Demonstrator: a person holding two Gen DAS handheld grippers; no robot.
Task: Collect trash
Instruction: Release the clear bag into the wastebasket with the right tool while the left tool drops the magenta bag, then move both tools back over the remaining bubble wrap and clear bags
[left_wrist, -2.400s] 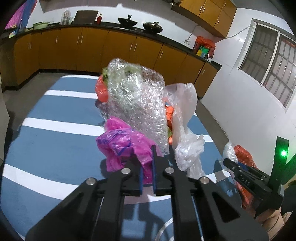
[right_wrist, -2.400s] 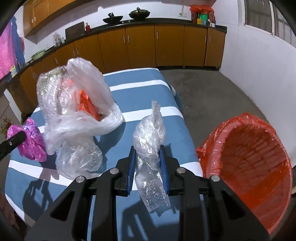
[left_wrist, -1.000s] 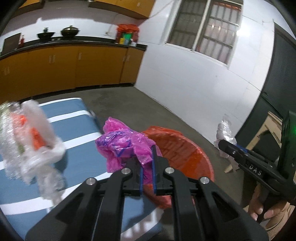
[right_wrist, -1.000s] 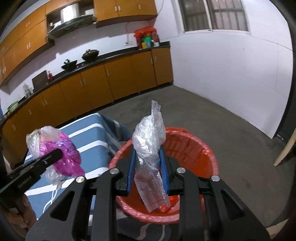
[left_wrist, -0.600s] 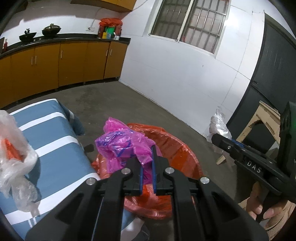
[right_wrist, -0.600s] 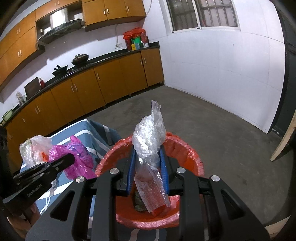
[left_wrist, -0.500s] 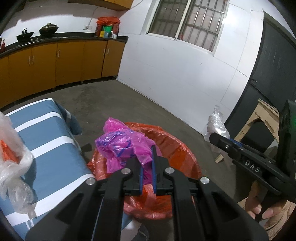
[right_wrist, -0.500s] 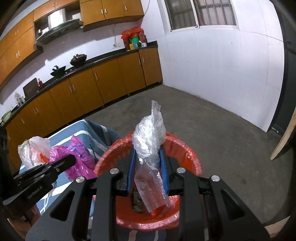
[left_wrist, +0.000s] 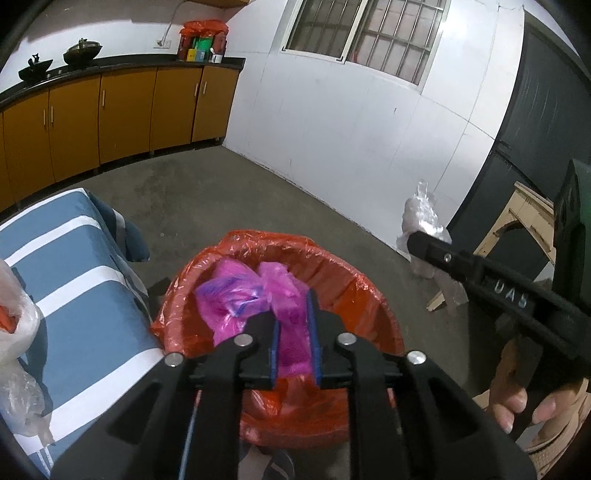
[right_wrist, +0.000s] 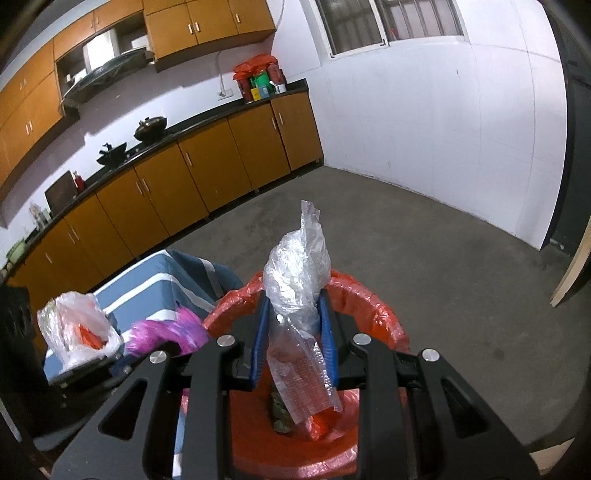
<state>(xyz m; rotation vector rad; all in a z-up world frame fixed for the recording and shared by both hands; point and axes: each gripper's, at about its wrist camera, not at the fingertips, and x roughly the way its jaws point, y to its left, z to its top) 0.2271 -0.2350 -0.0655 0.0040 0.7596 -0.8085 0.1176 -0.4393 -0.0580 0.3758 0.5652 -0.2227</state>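
Two grippers over one bin. Far left in the left wrist view: blue-and-white striped table, with a clear plastic bag of orange and clear scraps at its left edge. Just right of the table, on the concrete floor, stands the bin lined with an orange bag.

Left gripper: held above the near part of the bin mouth. Its jaws have just been opening; they now stand a little apart. The pink plastic bag lies between and beyond the blue pads, bulk of it inside the bin rim. Whether the pads still press on it: cannot tell; a strip of pink shows in the gap.

Right gripper: clamped on a crumpled clear plastic wrapper, which sticks up above the fingers and hangs down below them over the bin interior. In the left wrist view the same gripper enters from the right, wrapper at its tip, a hand on its grip at the lower right edge.

Right wrist view: dark scrap and orange scrap visible on the bin floor beneath the wrapper. Pink bag appears blurred at the bin's left rim.

Far side: orange cabinets under a dark counter; white wall to the right.
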